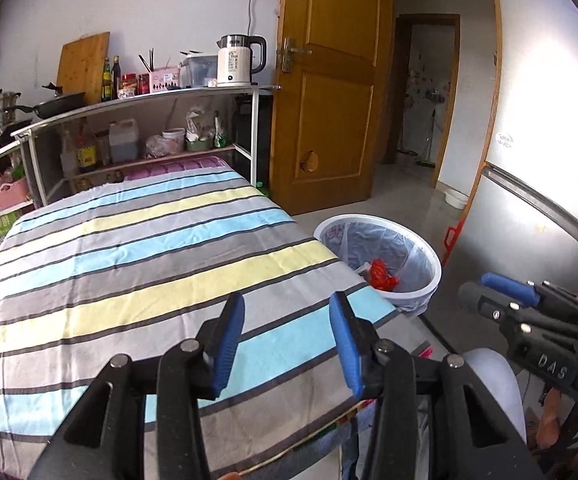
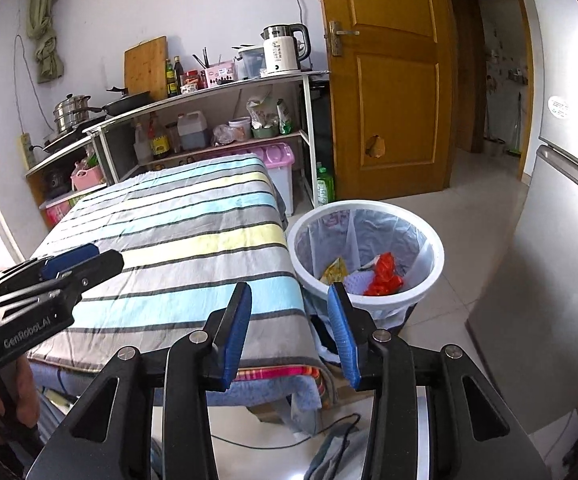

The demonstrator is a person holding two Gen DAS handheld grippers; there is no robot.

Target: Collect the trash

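A white waste bin (image 2: 421,298) with a clear liner stands on the floor at the table's right edge; it also shows in the left wrist view (image 1: 429,284). Inside lie a red wrapper (image 2: 385,276), a yellow wrapper (image 2: 335,270) and pale paper. The striped tablecloth (image 1: 149,264) covers the table (image 2: 177,248). My left gripper (image 1: 287,332) is open and empty above the cloth's near edge. My right gripper (image 2: 289,328) is open and empty over the table's near right corner, beside the bin.
A shelf unit (image 2: 217,120) with kettle, bottles, pots and a cutting board stands behind the table. A wooden door (image 2: 389,80) is at the back. A grey fridge (image 2: 549,260) stands at the right. A cable and cloth (image 2: 329,440) lie on the floor.
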